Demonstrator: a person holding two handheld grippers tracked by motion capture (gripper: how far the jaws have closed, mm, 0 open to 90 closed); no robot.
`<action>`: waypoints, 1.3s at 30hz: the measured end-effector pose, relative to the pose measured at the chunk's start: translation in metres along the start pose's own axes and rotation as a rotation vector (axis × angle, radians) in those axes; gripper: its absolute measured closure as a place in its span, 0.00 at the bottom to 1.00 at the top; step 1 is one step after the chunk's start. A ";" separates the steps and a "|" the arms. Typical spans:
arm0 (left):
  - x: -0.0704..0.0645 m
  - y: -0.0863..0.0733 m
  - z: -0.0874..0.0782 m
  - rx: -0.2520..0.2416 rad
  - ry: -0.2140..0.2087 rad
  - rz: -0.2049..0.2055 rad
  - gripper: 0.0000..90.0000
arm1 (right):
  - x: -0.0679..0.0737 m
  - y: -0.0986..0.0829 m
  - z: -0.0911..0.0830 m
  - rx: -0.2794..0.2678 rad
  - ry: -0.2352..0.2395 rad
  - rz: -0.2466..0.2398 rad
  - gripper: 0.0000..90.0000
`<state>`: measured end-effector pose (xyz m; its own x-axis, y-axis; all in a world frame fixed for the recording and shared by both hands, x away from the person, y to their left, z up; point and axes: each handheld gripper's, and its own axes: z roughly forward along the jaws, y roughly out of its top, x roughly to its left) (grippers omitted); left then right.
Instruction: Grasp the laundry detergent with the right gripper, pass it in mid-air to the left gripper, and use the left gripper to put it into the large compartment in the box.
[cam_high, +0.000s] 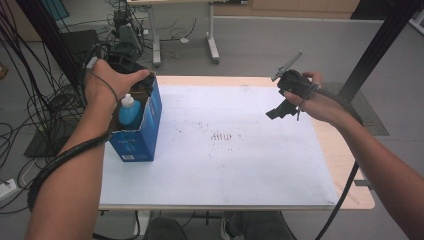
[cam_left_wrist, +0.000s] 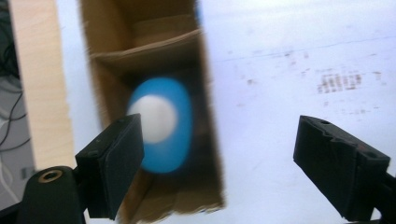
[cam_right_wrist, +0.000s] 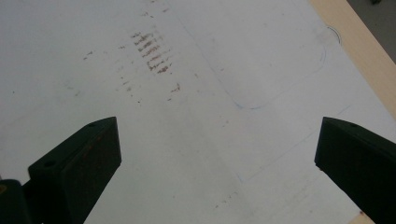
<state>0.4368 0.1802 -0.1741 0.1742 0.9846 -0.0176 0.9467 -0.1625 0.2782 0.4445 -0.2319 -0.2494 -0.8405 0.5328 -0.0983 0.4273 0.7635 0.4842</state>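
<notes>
A: Pale bench (cam_high: 345, 165) under a white sheet (cam_high: 240, 150) smudged brown near the middle; cables (cam_high: 30, 100) and grey floor (cam_high: 280, 45) beyond.

B: Blue box (cam_high: 145, 125) standing open-topped at the sheet's left edge, with a blue bottle (cam_high: 129, 112) upright inside, white cap up.

A: Left hand-held gripper (cam_left_wrist: 219, 154) poised above the box, jaws spread wide, gripping nothing; bottle blurred just beyond one jaw in the left gripper view.

B: Right hand-held gripper (cam_right_wrist: 217, 163) raised over the sheet's far right, well apart from the box, jaws likewise wide and empty
</notes>
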 end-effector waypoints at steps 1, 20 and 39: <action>-0.007 0.002 0.002 0.004 -0.007 0.015 0.18 | -0.001 0.000 0.001 0.004 0.001 0.001 0.00; -0.086 0.011 0.015 0.002 -0.106 0.237 0.13 | -0.045 0.014 0.010 0.080 -0.031 0.063 0.00; -0.113 0.012 0.032 0.038 -0.116 0.290 0.13 | -0.066 0.020 0.010 0.104 -0.034 0.083 0.00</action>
<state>0.4373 0.0649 -0.1999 0.4657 0.8833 -0.0532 0.8624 -0.4396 0.2511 0.5122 -0.2483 -0.2421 -0.7898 0.6065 -0.0916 0.5290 0.7490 0.3990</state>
